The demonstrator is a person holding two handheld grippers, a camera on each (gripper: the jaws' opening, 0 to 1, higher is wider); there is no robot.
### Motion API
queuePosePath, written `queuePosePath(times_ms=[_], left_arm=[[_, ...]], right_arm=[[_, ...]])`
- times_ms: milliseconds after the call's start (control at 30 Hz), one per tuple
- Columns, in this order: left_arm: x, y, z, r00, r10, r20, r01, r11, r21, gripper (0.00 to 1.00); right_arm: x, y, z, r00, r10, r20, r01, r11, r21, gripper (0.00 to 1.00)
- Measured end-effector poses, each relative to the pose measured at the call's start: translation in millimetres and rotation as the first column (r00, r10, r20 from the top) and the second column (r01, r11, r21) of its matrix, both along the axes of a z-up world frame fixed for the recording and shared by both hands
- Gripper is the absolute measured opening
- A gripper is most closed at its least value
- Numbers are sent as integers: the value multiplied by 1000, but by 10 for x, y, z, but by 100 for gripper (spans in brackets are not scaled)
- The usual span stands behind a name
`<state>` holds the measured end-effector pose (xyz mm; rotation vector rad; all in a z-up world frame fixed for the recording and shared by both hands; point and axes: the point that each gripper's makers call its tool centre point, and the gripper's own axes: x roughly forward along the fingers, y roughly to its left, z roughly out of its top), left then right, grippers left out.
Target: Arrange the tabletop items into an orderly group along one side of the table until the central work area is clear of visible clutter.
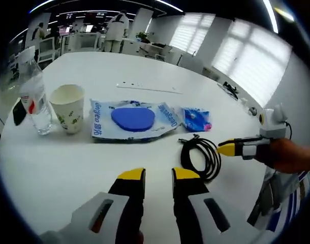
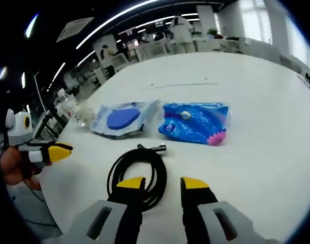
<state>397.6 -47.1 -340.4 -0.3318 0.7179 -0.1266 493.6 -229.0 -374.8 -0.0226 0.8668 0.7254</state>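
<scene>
- The right gripper (image 2: 156,184) hovers low over the white bench (image 2: 267,152), jaws parted a little and holding nothing; the near edge of the coiled black cable (image 2: 137,175) lies just ahead of its left jaw, at about 11 o'clock in the right gripper view.
- The step in hand looks like picking up that cable. To do it well, I would shift toward 11 o'clock, straddle several strands of the coil at once and close low against the bench, so the loops do not spring apart or trail the plug end.
- The left gripper (image 1: 158,175) is held level over bare bench, jaws slightly apart and empty; the cable sits at its 1 o'clock.
- A hand holds the right gripper at 3 o'clock in the left gripper view, pointing inward toward the cable.
- Farther out lie the small blue packet (image 2: 195,123) at 1 o'clock and the clear bag with a blue disc (image 1: 132,119) at 12 o'clock.
- Farthest, at 10 o'clock in the left gripper view, the paper cup (image 1: 67,108) and water bottle (image 1: 35,101) stand upright, just beside each other.
</scene>
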Motion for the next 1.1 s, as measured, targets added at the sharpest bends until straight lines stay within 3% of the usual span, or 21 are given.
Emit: queuePosePath(times_ms=[200, 467, 500, 600, 667, 733, 933, 1100], left_arm=[[-192, 275, 119, 1000, 22, 15, -22, 1000, -14, 24], [-546, 796, 333, 994, 91, 63, -89, 996, -31, 34], [-604, 944, 378, 990, 110, 83, -107, 994, -33, 35], [-752, 1073, 564, 988, 115, 107, -114, 993, -10, 37], [-833, 1181, 584, 986, 117, 115, -117, 993, -11, 39], [-901, 1288, 614, 986, 109, 130, -112, 994, 19, 41], [-1162, 1400, 785, 983, 84, 161, -92, 995, 43, 53], [-1381, 1472, 999, 973, 102, 209, -120, 990, 71, 57]], right_arm=[[-289, -23, 144, 999, 28, 25, -28, 1000, 0, 34], [-270, -226, 261, 997, 19, 80, -19, 1000, -1, 43], [-343, -263, 327, 995, 26, 100, -26, 1000, 1, 44], [-430, -295, 421, 990, 54, 133, -56, 998, 11, 47], [-574, -346, 577, 986, 77, 151, -79, 997, 6, 51], [-566, -327, 529, 984, 90, 153, -93, 996, 14, 55], [-698, -357, 752, 984, 81, 161, -95, 992, 83, 62], [-902, -329, 891, 978, 118, 174, -135, 987, 89, 67]])
